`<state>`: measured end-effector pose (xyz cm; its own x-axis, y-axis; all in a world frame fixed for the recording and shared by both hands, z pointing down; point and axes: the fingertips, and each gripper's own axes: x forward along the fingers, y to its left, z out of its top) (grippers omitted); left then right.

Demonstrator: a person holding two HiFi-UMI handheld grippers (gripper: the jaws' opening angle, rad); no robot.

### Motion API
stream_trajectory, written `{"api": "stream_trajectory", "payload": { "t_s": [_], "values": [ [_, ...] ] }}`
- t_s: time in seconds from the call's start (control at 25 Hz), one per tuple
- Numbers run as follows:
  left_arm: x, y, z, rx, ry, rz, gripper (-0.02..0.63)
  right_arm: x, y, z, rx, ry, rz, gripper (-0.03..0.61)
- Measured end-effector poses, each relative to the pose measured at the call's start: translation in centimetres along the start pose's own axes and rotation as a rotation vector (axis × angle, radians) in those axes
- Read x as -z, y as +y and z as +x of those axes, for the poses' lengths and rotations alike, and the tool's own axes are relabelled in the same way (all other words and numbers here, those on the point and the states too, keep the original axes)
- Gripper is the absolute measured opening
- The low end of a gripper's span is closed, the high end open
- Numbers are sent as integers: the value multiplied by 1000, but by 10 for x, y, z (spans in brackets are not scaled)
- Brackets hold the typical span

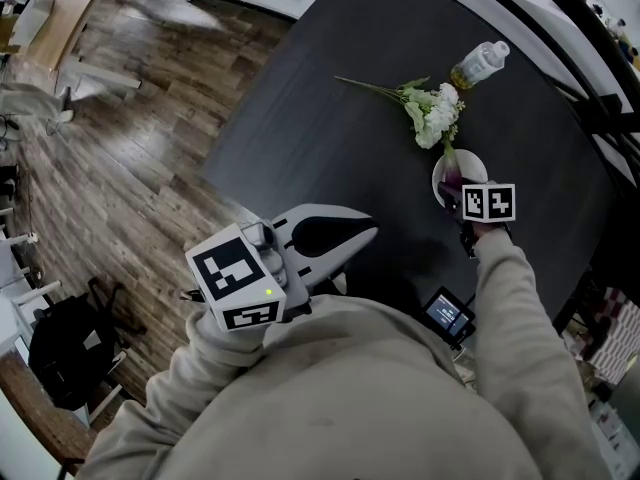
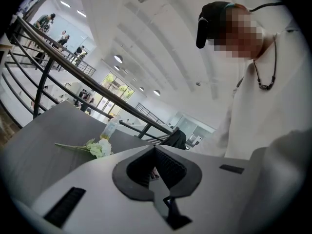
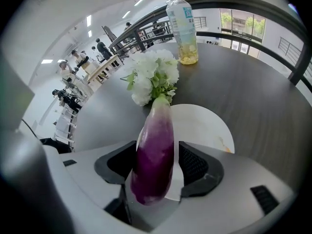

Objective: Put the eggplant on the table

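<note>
A purple eggplant (image 3: pixel 155 160) with a green stem end lies over a white plate (image 3: pixel 207 126) on the dark table (image 1: pixel 330 118). In the right gripper view my right gripper (image 3: pixel 156 149) straddles its near end. The left pad touches the skin and a thin strip of plate shows at the right pad, so the jaws stand open around it. In the head view the eggplant (image 1: pixel 451 171) and the plate (image 1: pixel 439 184) show just beyond the right gripper (image 1: pixel 463 204). My left gripper (image 1: pixel 371 230) hovers over the table's near edge, shut and empty; its own view has the tips (image 2: pixel 155 148) together.
White flowers (image 1: pixel 432 114) on a long stem lie beyond the plate, with a plastic bottle (image 1: pixel 481 64) further back. A small screen device (image 1: pixel 447 315) sits near my right sleeve. Wooden floor and a black bag (image 1: pixel 65 353) are on the left, railings at the right.
</note>
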<state>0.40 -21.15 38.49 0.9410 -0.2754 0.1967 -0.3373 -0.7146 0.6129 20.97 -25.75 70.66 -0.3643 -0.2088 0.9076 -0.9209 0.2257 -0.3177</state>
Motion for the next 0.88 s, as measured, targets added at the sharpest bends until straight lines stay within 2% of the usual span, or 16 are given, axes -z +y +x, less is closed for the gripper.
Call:
{"api": "stream_trajectory", "payload": {
  "t_s": [0.08, 0.24, 0.68, 0.88],
  "values": [
    [0, 0, -2, -3, -3, -3, 6, 0, 3, 1, -13, -1, -10, 280],
    [-3, 2, -5, -9, -7, -1, 6, -3, 0, 0, 1, -11, 1, 298],
    [-7, -3, -3, 38, 26, 29, 6, -2, -1, -13, -48, -83, 101, 298],
    [-7, -2, -5, 49, 52, 44, 6, -6, -9, -27, -27, -124, 130, 298]
  ]
}}
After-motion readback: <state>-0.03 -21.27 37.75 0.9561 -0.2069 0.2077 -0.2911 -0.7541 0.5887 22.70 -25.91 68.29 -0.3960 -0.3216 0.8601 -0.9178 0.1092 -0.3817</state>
